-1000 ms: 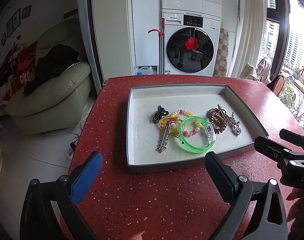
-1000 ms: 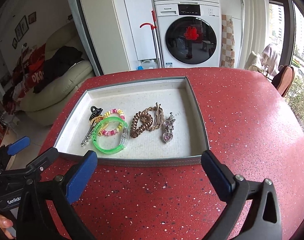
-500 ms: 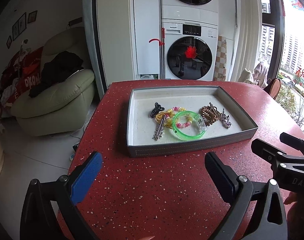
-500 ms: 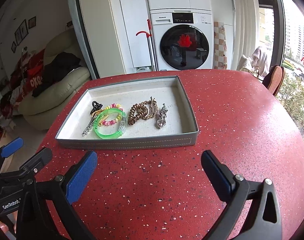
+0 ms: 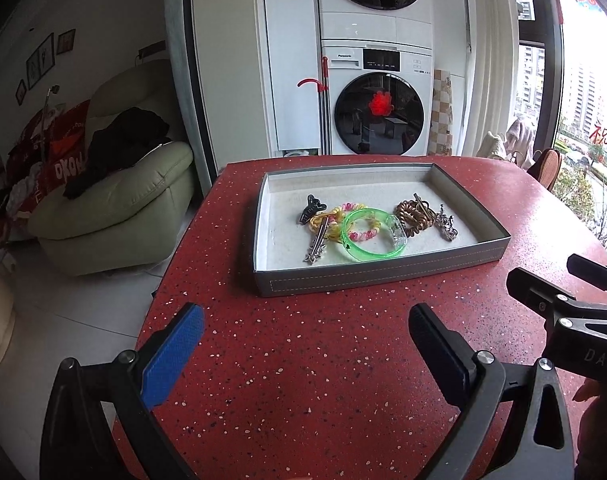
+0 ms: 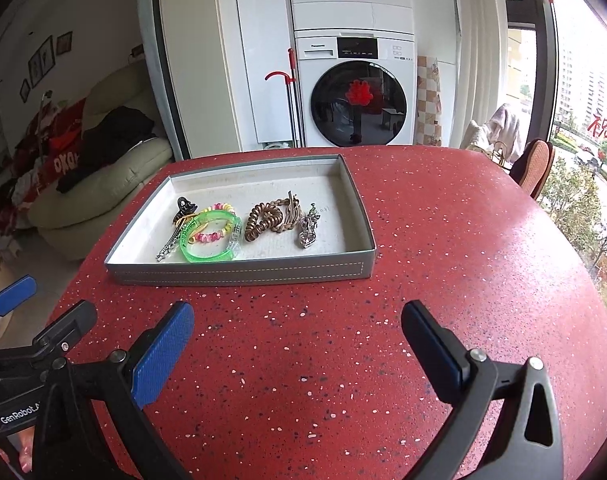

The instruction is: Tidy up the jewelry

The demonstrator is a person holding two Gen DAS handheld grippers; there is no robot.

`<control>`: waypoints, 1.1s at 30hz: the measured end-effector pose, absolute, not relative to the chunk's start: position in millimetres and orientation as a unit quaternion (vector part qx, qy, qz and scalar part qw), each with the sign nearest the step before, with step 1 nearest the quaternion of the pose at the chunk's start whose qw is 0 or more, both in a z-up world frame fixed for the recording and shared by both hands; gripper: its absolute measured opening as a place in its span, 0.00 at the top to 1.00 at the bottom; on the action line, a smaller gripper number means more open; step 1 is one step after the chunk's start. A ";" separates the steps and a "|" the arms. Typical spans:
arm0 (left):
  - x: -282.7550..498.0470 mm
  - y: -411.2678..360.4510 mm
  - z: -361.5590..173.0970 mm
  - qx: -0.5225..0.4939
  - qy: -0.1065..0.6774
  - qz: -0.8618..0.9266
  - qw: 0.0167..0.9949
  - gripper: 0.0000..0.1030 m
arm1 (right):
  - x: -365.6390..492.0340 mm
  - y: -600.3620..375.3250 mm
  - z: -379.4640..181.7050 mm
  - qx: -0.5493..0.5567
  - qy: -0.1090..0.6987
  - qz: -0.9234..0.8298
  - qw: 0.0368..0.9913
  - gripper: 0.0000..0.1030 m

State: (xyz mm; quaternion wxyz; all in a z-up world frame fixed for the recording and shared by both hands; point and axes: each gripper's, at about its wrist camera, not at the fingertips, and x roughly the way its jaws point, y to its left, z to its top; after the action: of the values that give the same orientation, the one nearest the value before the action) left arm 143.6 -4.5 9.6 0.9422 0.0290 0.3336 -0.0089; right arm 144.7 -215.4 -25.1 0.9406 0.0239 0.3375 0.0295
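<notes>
Since both grippers (image 5: 305, 342) (image 6: 297, 330) hover with fingers apart, reaching mid-frame for the bangle (image 5: 373, 234) tangled over other pieces may drag them across the tray (image 5: 379, 274).

The left gripper (image 5: 303, 336) is wide open and holds nothing; the right gripper (image 6: 297, 330) is wide open too, side by side with it.

Yellow hair tie (image 5: 330, 221) mostly covered by silver clip (image 5: 318, 242) and green bangle (image 5: 373, 234), lettering on the bangle too small to read, right gripper (image 5: 567, 280) cut off at the picture's edge (left wrist view), sofa (image 6: 99, 184) clutter indistinct.
</notes>
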 end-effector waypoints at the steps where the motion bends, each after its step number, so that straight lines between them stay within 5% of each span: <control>1: 143.3 -4.2 9.4 0.028 0.335 -0.009 0.942 0.00 | 144.3 -215.7 -25.2 0.024 0.337 0.029 0.941 0.00; 33: 138.6 3.9 15.2 0.015 0.330 0.005 0.944 0.00 | 138.7 -213.5 -16.5 0.022 0.322 0.031 0.946 0.00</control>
State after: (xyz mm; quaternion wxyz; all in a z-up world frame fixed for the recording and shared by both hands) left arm 138.6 3.9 15.2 0.9437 0.0145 0.3304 0.0052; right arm 138.7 -213.5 -16.5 0.9461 0.0222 0.3217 0.0307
